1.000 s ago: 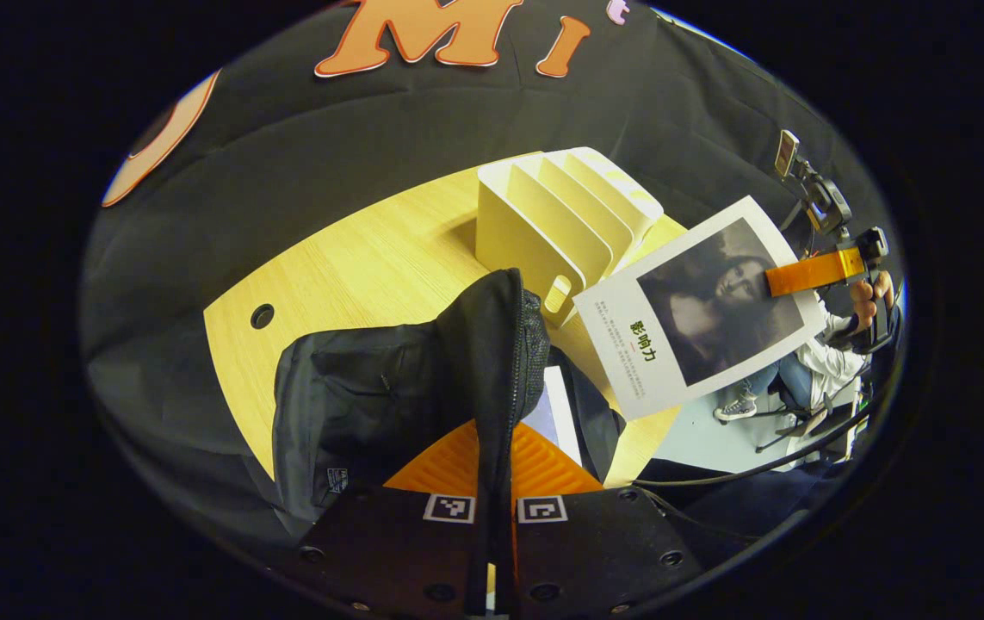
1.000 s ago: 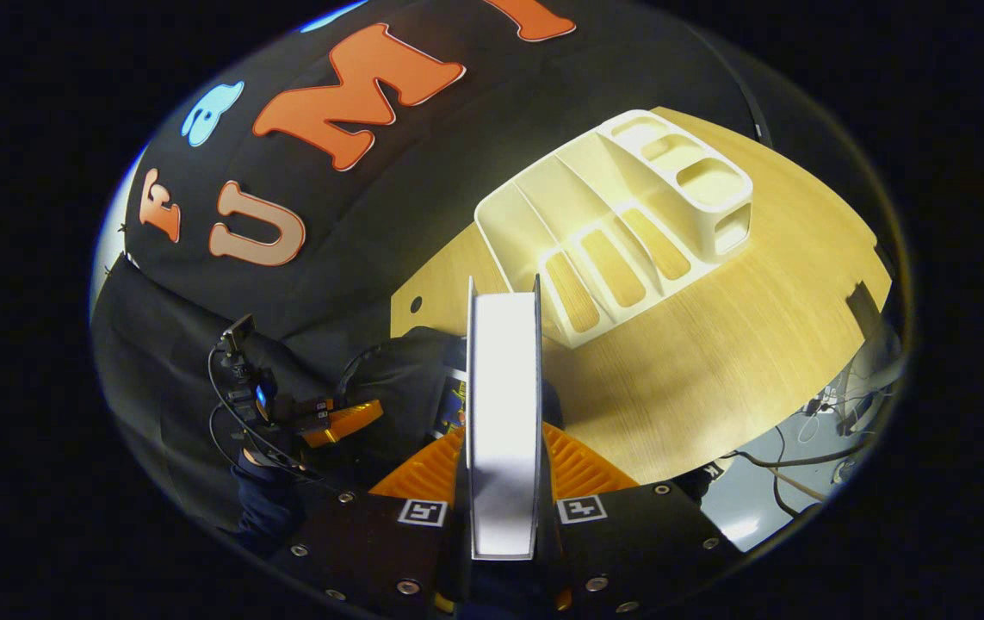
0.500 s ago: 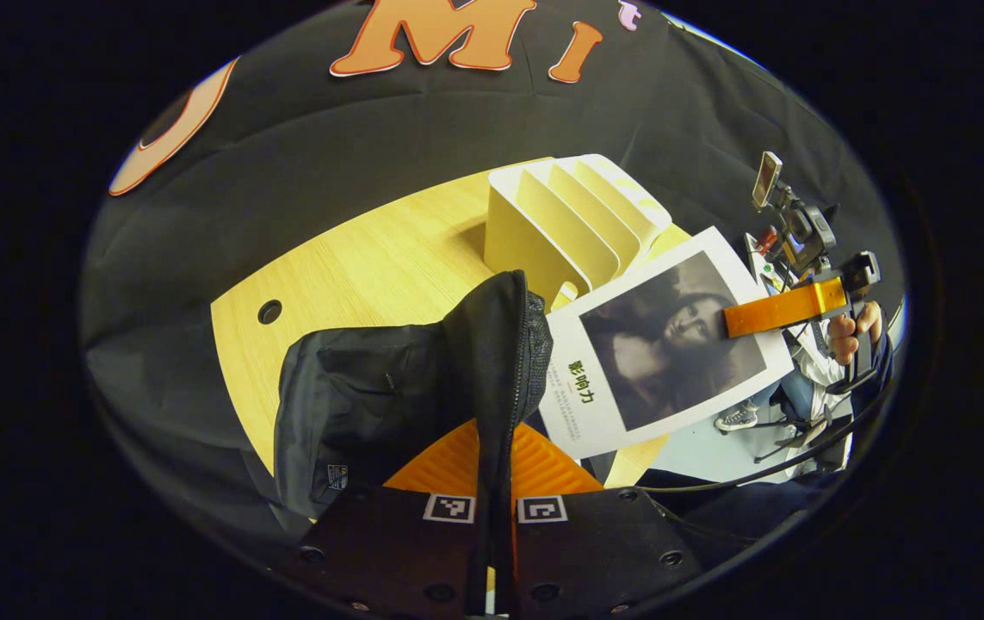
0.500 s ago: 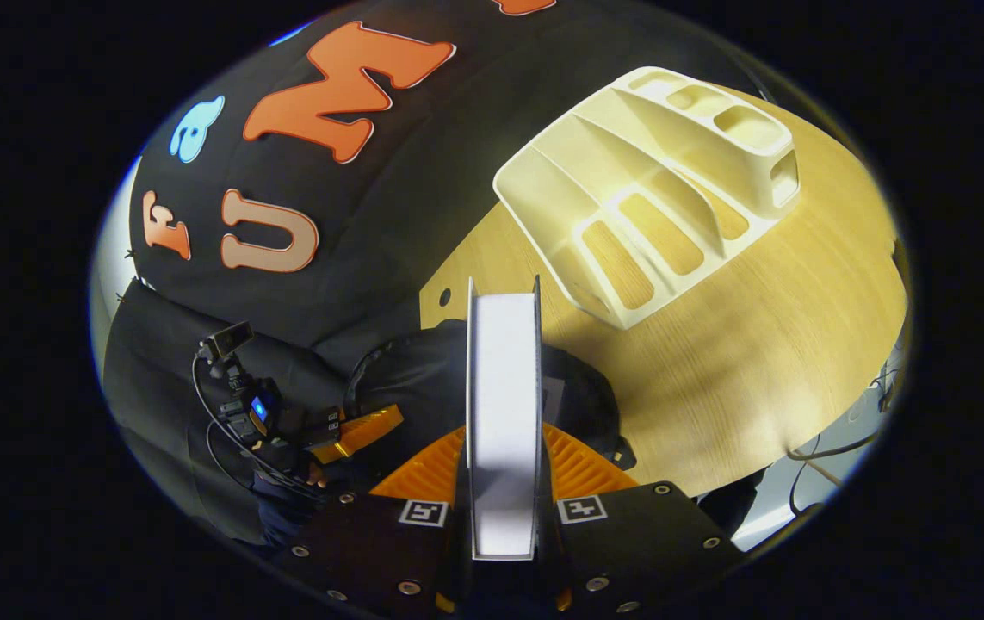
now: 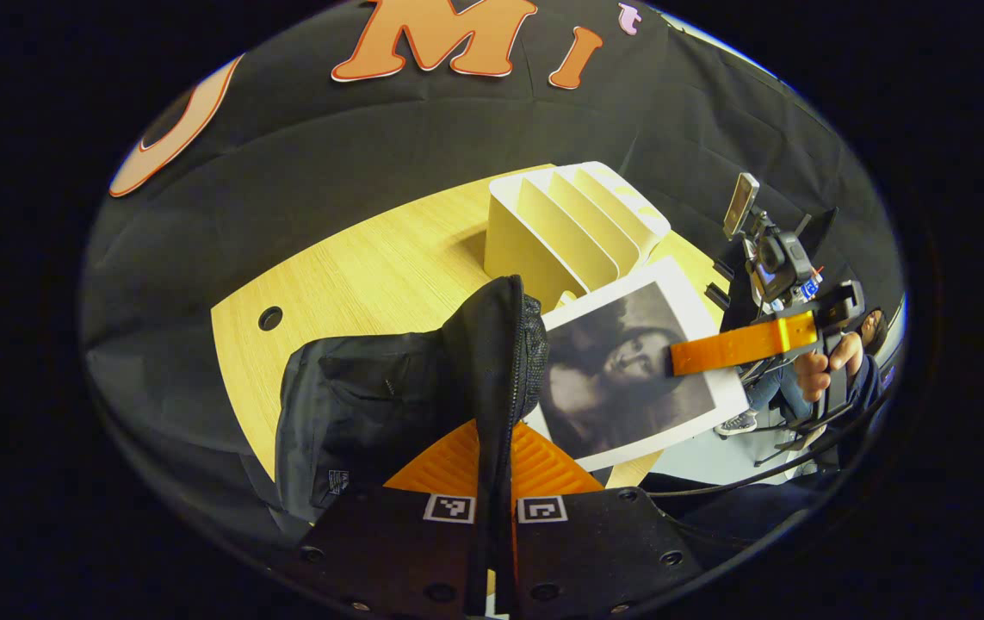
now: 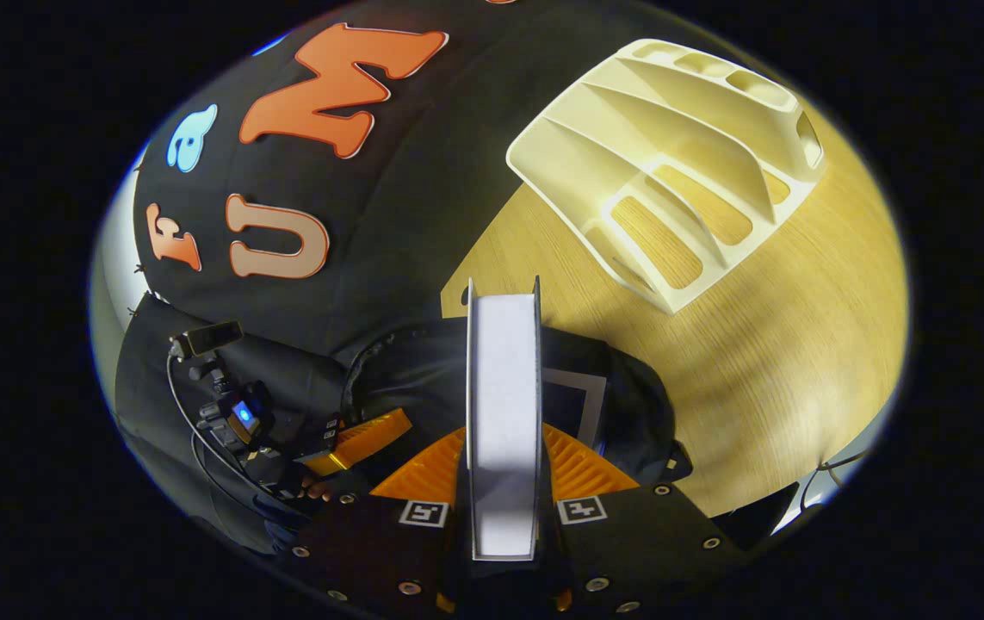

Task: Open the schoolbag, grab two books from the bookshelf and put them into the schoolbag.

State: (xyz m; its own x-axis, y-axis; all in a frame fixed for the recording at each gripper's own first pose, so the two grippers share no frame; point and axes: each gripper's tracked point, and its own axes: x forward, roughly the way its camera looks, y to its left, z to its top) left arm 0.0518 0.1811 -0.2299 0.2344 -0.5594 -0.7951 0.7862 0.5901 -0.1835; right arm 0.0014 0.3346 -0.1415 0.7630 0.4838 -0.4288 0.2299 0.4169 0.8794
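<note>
Schoolbag (image 5: 388, 405) sits on the worktop (image 5: 371, 275) in front of the empty bookshelf (image 5: 573, 220), its rim pinched up by the left hand-held gripper (image 5: 492, 508). Clamped in the right hand-held gripper (image 6: 502, 508), the book (image 5: 629, 370) hangs just over the bag's mouth. It should probably go down edge-first beside the book already inside, the rim kept taut.

1. The schoolbag (image 5: 371, 405) sits on the table (image 5: 371, 275), at its near edge.
2. The bookshelf (image 5: 573, 220) stands behind the schoolbag, farther back on the table.
3. A book (image 5: 629, 370) hangs just right of the schoolbag, above its opening.
</note>
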